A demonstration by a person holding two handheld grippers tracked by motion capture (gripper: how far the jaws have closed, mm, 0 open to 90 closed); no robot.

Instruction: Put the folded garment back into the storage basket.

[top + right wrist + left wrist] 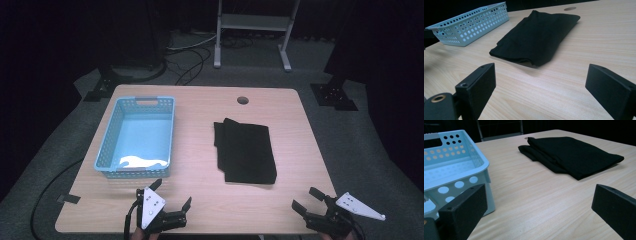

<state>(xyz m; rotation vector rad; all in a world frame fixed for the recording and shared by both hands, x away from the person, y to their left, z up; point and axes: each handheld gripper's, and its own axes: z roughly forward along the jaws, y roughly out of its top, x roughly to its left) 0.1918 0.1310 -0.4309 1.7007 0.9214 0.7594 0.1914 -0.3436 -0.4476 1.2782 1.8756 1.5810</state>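
Scene: a wooden tabletop (200, 200) is carrying two things; a person is holding one tool in each hand at its near edge.
Cloth: a folded black cloth (246, 151) is lying flat right of centre, its long axis running from 12 to 6 o'clock, the near short end facing the person.
Basket: a blue basket (137, 136) is standing well apart from the cloth, at its 9 o'clock, with something pale lying in the near end.
Left tool: the left tool (171, 196) is hovering at the near edge just in front of the basket, jaws standing wide apart, nothing between them.
Right tool: the right tool (307, 199) is waiting near the right front corner, jaws likewise spread and bare.
Key relation: the cloth is lying at about 11 o'clock from the right tool and about 1 o'clock from the left.
Nearer hand: the right one, by a small margin.
Likely next: a reach to the cloth's near end.
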